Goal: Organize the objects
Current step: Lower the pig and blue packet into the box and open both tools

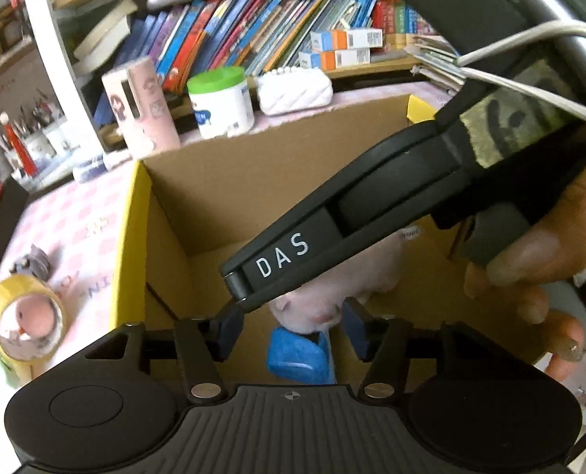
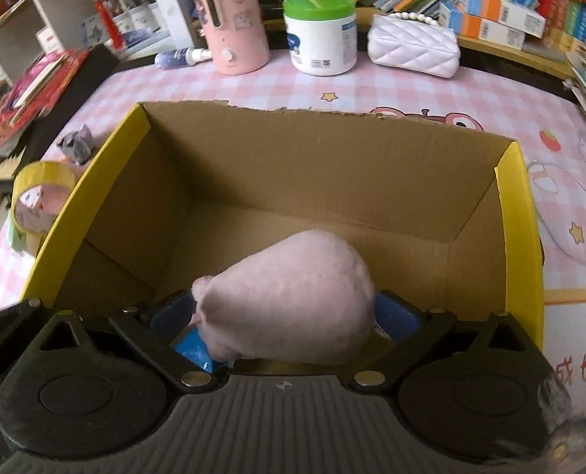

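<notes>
Right claw gripping pink plush, inside cardboard box

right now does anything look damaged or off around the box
The cardboard box has a ragged, torn top edge along its far wall, as if a flap was ripped off. Beside it, the yellow tape roll stands on its edge instead of lying flat. The pink plush toy looks fine.

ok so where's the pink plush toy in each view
Left wrist: the pink plush toy is low centre, inside the cardboard box, mostly hidden behind the right gripper crossing the frame.
Right wrist: it sits low centre, between the blue finger pads, over the box.
Shared landmark: the green-lidded white tub beyond the box.
</notes>
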### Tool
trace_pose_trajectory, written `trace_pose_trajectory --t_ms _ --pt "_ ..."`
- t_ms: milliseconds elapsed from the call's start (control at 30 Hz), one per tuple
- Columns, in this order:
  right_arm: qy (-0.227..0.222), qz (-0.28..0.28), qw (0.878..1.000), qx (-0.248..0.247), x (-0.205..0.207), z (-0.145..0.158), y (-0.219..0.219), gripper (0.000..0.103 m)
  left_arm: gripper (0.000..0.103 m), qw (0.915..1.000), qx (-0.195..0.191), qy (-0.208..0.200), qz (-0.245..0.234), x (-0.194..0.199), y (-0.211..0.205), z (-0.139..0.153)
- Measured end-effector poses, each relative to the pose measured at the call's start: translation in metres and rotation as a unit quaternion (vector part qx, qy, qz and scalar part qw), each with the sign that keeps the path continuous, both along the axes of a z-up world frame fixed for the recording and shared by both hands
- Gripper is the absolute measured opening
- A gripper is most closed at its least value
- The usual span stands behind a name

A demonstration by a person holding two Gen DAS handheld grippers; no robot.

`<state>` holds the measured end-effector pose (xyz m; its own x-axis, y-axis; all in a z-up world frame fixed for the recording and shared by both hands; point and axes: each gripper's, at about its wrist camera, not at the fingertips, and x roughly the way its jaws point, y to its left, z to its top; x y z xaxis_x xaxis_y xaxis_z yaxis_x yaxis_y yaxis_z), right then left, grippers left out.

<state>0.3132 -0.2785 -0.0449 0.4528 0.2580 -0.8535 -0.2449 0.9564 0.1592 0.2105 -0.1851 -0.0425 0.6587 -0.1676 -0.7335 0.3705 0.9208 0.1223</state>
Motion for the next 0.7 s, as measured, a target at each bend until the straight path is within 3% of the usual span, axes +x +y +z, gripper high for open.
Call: trace_pose_trajectory --t_ms 33,67,133,433,567,700 --pt "-0.002 0.002 1.000 0.005 0.000 0.001 -0.001 0.100 0.063 1.0000 0.001 -0.008 0.000 -0.002 -0.001 0.002" --pt "-0.007 0.003 1.000 0.009 -0.001 0.002 -0.003 0.100 0.078 0.9999 0.000 -0.017 0.000 -0.006 -0.001 0.004" --pt "-0.020 0.001 1.000 0.009 -0.004 0.007 -0.003 0.101 0.085 0.9992 0.003 -0.040 0.008 -0.015 -0.001 0.010" --pt "-0.085 -0.019 0.995 0.043 -0.035 0.050 -0.007 0.101 0.091 0.9946 -0.031 -0.099 0.014 -0.054 0.015 0.048" --pt "-0.139 -0.048 0.987 0.061 -0.064 0.075 -0.014 0.101 0.096 0.9898 -0.062 -0.127 0.021 -0.072 0.029 0.063" --pt "-0.201 -0.072 0.976 0.046 -0.098 0.094 -0.015 0.101 0.096 0.9860 -0.082 -0.136 0.052 -0.090 0.048 0.071"
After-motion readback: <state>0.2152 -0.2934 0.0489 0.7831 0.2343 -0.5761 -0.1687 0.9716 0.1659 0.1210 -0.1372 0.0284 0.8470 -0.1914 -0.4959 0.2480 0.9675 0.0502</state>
